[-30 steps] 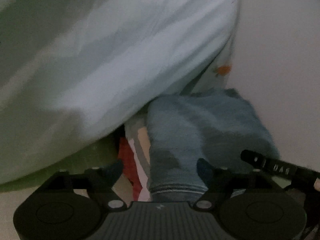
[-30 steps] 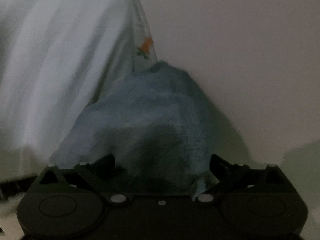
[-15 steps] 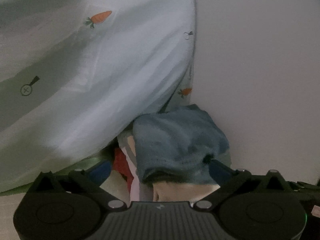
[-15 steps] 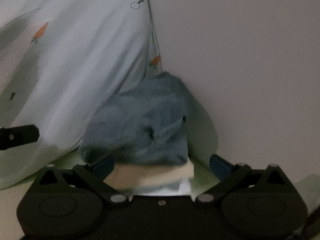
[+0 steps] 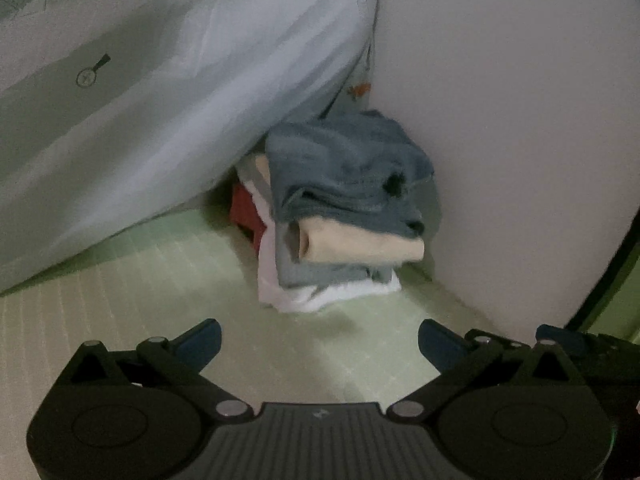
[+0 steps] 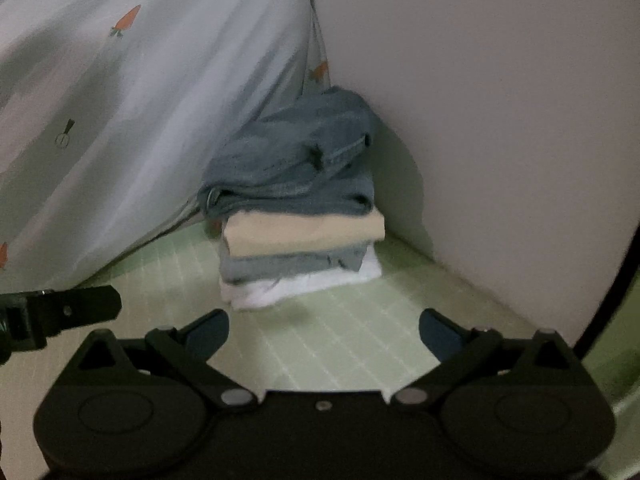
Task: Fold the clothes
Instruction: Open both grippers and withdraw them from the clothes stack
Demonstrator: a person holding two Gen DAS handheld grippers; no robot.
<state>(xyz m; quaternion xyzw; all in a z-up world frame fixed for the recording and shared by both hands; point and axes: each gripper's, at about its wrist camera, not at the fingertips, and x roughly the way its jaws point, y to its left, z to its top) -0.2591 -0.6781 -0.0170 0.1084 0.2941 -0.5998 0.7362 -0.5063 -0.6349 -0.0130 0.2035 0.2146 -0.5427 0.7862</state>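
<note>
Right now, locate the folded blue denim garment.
In both wrist views the folded blue denim garment tops the clothes stack, on a beige folded cloth, between carrot-print bedding and wall.

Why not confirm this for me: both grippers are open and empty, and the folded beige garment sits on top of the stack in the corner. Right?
Not quite. The top of the stack is the folded blue denim garment; the folded beige garment lies directly under it, as the right wrist view shows. The rest holds: the left gripper and right gripper are both open and empty.
</note>
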